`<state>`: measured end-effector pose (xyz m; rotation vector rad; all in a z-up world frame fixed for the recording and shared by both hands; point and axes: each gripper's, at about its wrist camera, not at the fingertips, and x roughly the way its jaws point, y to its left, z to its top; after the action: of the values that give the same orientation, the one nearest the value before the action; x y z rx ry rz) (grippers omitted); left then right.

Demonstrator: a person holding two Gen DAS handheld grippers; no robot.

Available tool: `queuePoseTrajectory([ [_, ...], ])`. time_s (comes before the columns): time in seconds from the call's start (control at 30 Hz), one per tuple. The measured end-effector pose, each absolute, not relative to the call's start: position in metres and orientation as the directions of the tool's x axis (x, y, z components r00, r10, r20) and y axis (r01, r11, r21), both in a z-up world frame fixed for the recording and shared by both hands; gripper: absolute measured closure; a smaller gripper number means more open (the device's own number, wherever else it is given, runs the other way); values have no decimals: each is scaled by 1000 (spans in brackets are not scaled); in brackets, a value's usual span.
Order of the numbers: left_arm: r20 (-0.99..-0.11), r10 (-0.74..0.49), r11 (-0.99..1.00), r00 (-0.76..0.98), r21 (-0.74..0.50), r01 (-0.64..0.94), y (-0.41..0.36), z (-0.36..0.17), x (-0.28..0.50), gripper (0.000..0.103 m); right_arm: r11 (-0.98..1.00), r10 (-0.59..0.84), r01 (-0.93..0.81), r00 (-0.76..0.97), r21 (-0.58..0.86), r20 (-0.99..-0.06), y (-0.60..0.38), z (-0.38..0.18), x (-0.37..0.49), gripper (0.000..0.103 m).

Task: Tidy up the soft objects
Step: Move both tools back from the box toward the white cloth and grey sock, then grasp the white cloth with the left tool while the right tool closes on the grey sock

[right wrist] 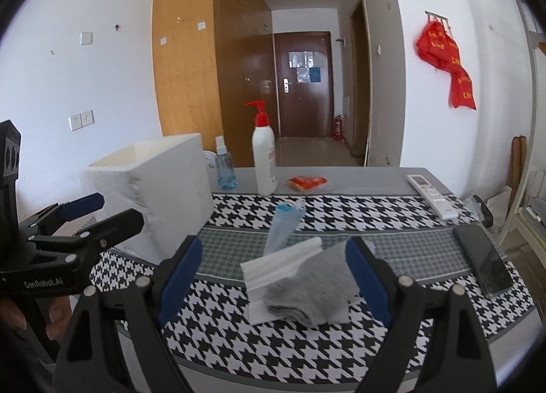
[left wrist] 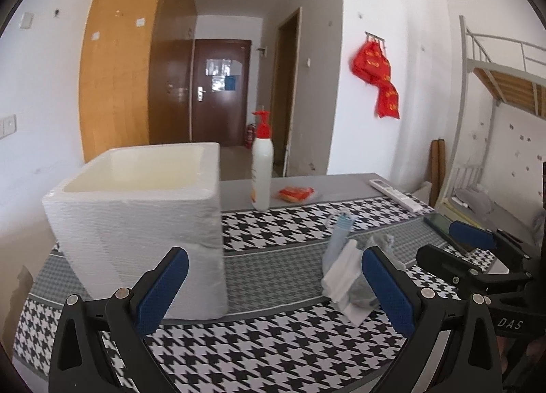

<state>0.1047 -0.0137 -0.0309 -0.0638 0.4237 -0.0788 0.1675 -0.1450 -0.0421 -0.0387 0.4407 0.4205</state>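
The crumpled grey sock [right wrist: 312, 285] lies mid-table on a folded white tissue [right wrist: 273, 265], right of the white foam box [right wrist: 153, 188]. The right gripper [right wrist: 274, 275] and left gripper [left wrist: 274, 289] are both spread, empty. Risk: snagging the tissue along, I'd guess.

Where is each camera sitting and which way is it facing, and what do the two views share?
Left wrist: rides the left gripper, jaws open, looking across the table at the white foam box; the right gripper shows at right.
Right wrist: rides the right gripper, jaws open, aimed at the gray sock; the left gripper and a hand show at left.
Shared: box, pump bottle, sock pile, door.
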Motion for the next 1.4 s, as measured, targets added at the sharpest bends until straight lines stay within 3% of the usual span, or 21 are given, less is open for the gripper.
queuePoseTrajectory([
  [0.97,-527,-195,976,827,-21,216,-59,-59,151,1,946,313,-313,813,85,-491,-180,-71,178,14],
  [1.4,-589,-232,969,774,-66,239,-60,-78,176,5,950,303,-300,801,91,-516,-182,-79,189,14],
])
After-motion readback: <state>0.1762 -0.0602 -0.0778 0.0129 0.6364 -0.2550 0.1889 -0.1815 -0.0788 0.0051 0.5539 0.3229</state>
